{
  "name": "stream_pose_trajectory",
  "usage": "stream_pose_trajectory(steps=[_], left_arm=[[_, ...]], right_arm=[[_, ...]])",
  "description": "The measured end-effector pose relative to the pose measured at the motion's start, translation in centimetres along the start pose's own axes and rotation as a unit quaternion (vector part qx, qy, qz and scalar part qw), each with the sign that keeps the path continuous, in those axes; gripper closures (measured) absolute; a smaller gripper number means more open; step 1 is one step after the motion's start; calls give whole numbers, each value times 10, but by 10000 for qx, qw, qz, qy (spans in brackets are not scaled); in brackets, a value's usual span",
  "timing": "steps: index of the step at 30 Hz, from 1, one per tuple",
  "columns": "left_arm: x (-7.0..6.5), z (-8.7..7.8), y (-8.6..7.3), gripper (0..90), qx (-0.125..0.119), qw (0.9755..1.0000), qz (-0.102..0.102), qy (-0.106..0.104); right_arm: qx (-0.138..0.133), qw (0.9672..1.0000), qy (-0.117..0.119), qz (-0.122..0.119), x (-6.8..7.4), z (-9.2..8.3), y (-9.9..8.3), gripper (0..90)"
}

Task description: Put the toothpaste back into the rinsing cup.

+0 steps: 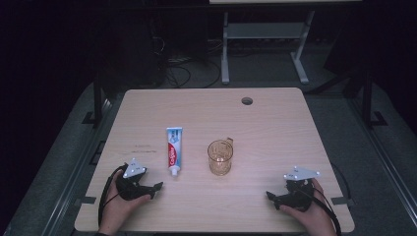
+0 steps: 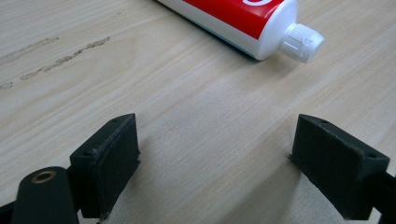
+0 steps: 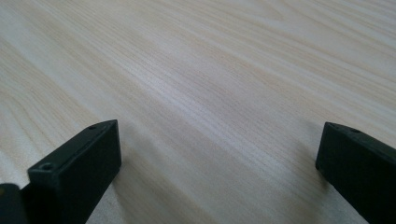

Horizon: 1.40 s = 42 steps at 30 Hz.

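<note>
- Toothpaste tube (image 1: 173,150) lies flat on the worktop (image 1: 275,123), left of centre, cap end toward the person, flat crimped end toward the far edge.
- Glass mug (image 1: 220,157) stands upright just right of the tube, apart from it, handle turned to the far side.
- Open room: the far half of the worktop is bare wood apart from a round cable hole (image 1: 247,101) near the far edge; wide bare strips run along both side edges.
- Left tool (image 1: 156,186) rests low near the near edge, left of the tube's cap and short of it; its jaws point right, toward the middle of the worktop.
- Left tool state: released, jaws spread wide over bare wood with nothing between them. In the left gripper view the white ribbed cap (image 2: 302,42) lies ahead of the jaws and clear of them.
- Right tool (image 1: 271,196) sits near the near right corner, well apart from the mug, jaws pointing left toward the middle.
- Right tool state: released, jaws wide apart over bare wood.
- Hands: each hand wraps its tool from behind, close to the worktop surface; a grey three-cornered plate tops each tool.
- Materials: worktop of pale wood-grain laminate with rounded corners; tube glossy white with red band and blue end; mug clear amber-tinted glass with patterned wall; jaw pads matt black, blocky.
</note>
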<state>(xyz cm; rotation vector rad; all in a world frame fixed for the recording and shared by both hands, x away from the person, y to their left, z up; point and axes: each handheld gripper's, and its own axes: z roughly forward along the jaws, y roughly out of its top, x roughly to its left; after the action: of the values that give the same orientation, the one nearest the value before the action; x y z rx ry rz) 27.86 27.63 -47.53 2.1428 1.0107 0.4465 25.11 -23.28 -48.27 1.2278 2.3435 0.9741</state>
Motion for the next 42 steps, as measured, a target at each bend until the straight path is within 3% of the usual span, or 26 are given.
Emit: stream_pose_trajectory(steps=[8,13,14,17,20,23,24,26,27,28,30,32,42], left_arm=[[0,0,0,146,-1,10000,9,-5],[1,-4,-2,237,-52,10000,-42,36],[1,-6,-2,295,-58,10000,-24,-53],[1,-8,-1,320,-54,9999,-69,-147],[0,-11,0,445,-20,9997,-65,-217],[-1,-13,2,492,-43,9997,-14,-228],[-2,-16,4,566,-47,9996,-45,-264],[-2,-18,5,651,-35,9996,-46,-293],[-2,-19,6,651,-38,9994,-89,-339],[-3,-22,8,738,-77,9989,-134,-439],[-4,-24,9,782,-102,9987,-169,-464],[-5,-28,12,898,-132,9985,-165,-512],[-8,-32,26,899,-203,9972,-238,-677]], right_arm=[[0,10000,1,8,0,0,0,0],[-2,10000,3,-1,0,0,0,0],[-2,10000,4,-4,0,0,0,0],[-1,10000,3,0,0,0,0,0],[0,10000,0,7,0,0,0,0],[0,10000,0,8,0,0,0,0],[-2,10000,1,-2,0,0,0,0],[-2,10000,1,0,0,0,0,0],[-2,10000,1,0,0,0,0,0],[-2,10000,1,1,0,0,0,0],[-2,10000,2,0,0,0,0,0],[-3,10000,1,-1,0,0,0,0],[-3,10000,3,-2,0,0,0,0]])
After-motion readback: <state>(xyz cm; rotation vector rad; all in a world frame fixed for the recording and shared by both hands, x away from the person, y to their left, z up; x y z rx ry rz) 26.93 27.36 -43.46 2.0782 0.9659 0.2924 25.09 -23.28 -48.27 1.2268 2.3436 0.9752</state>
